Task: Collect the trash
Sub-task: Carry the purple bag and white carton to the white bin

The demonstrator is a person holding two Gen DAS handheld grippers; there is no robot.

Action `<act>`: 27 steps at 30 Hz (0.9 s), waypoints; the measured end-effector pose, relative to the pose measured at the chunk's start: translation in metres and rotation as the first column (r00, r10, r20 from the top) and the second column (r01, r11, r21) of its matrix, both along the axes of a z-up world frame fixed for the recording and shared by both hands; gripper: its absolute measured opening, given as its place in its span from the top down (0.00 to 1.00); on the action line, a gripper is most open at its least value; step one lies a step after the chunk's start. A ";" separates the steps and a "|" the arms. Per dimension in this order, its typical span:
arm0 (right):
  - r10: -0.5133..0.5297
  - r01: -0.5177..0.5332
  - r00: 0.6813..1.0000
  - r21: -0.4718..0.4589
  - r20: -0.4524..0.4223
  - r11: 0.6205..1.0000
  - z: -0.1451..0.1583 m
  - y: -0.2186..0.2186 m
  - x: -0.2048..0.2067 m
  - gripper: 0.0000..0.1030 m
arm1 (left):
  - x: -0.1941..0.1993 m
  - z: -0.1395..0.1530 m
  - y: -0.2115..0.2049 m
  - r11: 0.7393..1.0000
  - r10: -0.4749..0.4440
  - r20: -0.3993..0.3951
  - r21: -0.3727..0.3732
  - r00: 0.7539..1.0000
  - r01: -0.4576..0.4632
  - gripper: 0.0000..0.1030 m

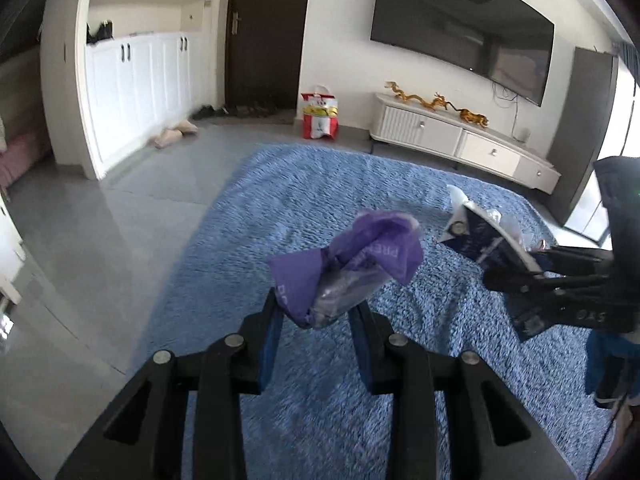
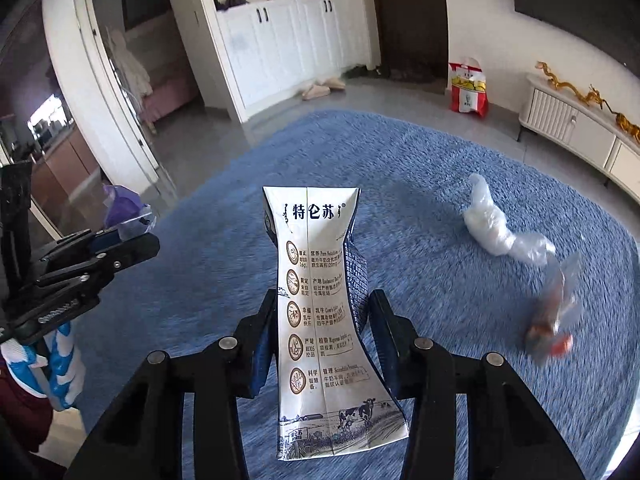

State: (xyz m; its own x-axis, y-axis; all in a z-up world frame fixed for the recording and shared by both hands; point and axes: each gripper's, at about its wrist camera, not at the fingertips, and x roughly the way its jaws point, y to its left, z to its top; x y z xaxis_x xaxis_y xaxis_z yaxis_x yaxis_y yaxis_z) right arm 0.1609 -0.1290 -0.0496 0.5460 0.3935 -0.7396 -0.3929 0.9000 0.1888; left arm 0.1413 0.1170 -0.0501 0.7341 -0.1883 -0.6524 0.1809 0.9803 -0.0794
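Reading "特仑苏", squeezed milk carton (image 2: 320, 312)

A shaggy blue rug (image 2: 400, 184) covers the middle of a grey tiled floor (image 1: 104, 240), its pile bare across most of its width. On the rug lie a crumpled clear plastic bag (image 2: 496, 228) and, just beside it toward the near edge, a blurred transparent wrapper with red and orange parts (image 2: 554, 320). A red-and-white shopping bag (image 1: 319, 114) and pale slippers (image 1: 176, 133) rest on the tiles beyond.
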 end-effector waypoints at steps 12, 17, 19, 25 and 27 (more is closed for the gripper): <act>-0.076 0.068 0.993 0.087 0.087 0.994 0.039 -0.036 -0.060 0.57 | -0.042 0.020 -0.026 0.998 -0.030 0.051 0.047 0.998 0.028 0.70; -0.121 0.110 0.988 0.116 0.092 0.987 0.038 -0.063 -0.079 0.57 | -0.059 0.024 -0.042 0.997 -0.046 0.053 0.070 0.998 0.042 0.70; -0.142 0.130 0.986 0.126 0.088 0.983 0.035 -0.074 -0.085 0.57 | -0.062 0.027 -0.050 0.995 -0.052 0.056 0.082 0.997 0.048 0.70; -0.203 0.191 0.977 0.157 0.064 0.969 0.023 -0.103 -0.103 0.57 | -0.073 0.032 -0.076 0.989 -0.077 0.071 0.131 0.995 0.067 0.70; -0.220 0.208 0.974 0.168 0.058 0.964 0.020 -0.111 -0.109 0.57 | -0.076 0.033 -0.083 0.986 -0.085 0.073 0.146 0.994 0.073 0.70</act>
State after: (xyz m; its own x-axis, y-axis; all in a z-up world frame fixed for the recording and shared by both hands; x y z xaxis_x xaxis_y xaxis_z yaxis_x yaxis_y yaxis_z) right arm 0.0522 -0.2399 -0.0295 0.6819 0.3715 -0.6301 -0.2133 0.9250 0.3144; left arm 0.0651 0.0337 -0.0174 0.7705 -0.1565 -0.6180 0.2585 0.9628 0.0784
